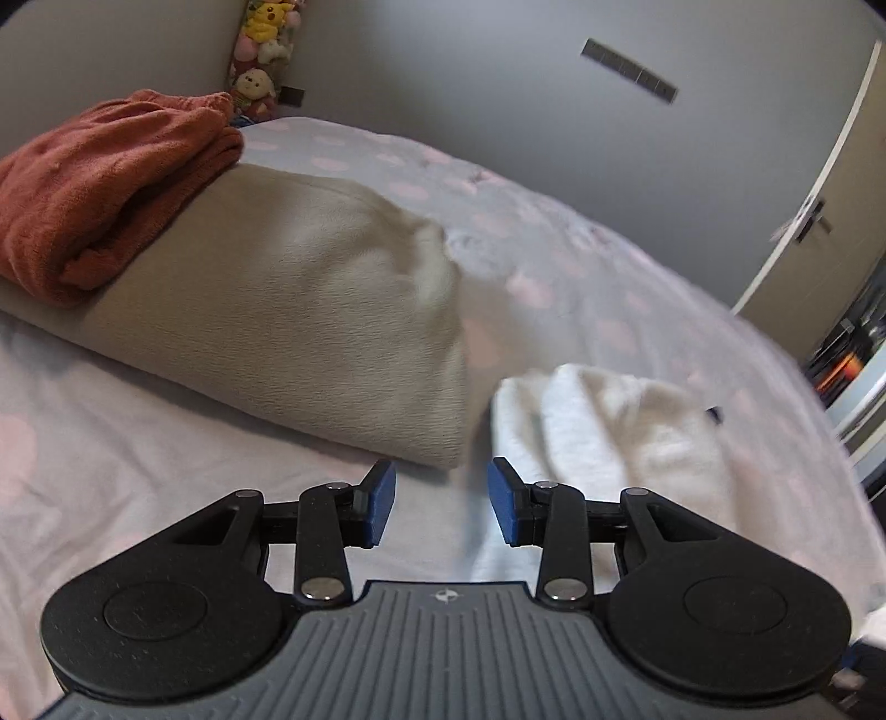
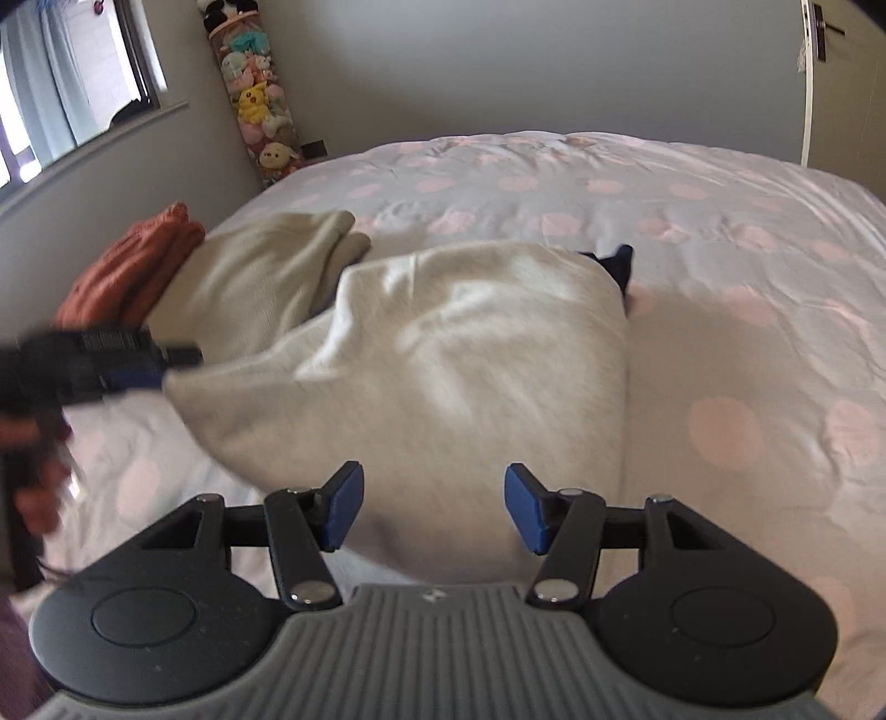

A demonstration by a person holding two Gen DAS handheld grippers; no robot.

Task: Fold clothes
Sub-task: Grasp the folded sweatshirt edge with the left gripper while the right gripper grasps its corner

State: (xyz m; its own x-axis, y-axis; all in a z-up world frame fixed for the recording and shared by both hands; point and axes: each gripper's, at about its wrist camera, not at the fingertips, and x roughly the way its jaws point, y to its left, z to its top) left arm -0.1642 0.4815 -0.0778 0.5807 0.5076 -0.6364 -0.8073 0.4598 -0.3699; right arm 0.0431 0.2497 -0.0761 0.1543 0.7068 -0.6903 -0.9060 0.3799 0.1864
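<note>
A white garment (image 2: 470, 376) lies folded and puffed up on the bed. My right gripper (image 2: 436, 507) hovers over its near edge, open, and its pads do not press the cloth. My left gripper (image 2: 111, 360) shows blurred at the garment's left corner. In the left wrist view my left gripper (image 1: 443, 501) stands open over bare bedding with nothing between its pads. The white garment (image 1: 609, 432) lies just to its right. A folded beige garment (image 1: 288, 310) lies ahead of it, with a folded rust garment (image 1: 111, 188) resting on its far left end.
The bed's pale duvet (image 2: 747, 332) with pink dots stretches far to the right. Something dark blue (image 2: 614, 266) peeks out behind the white garment. A column of plush toys (image 2: 255, 105) stands in the corner, beside a window (image 2: 66, 83). A door (image 2: 830, 33) is at far right.
</note>
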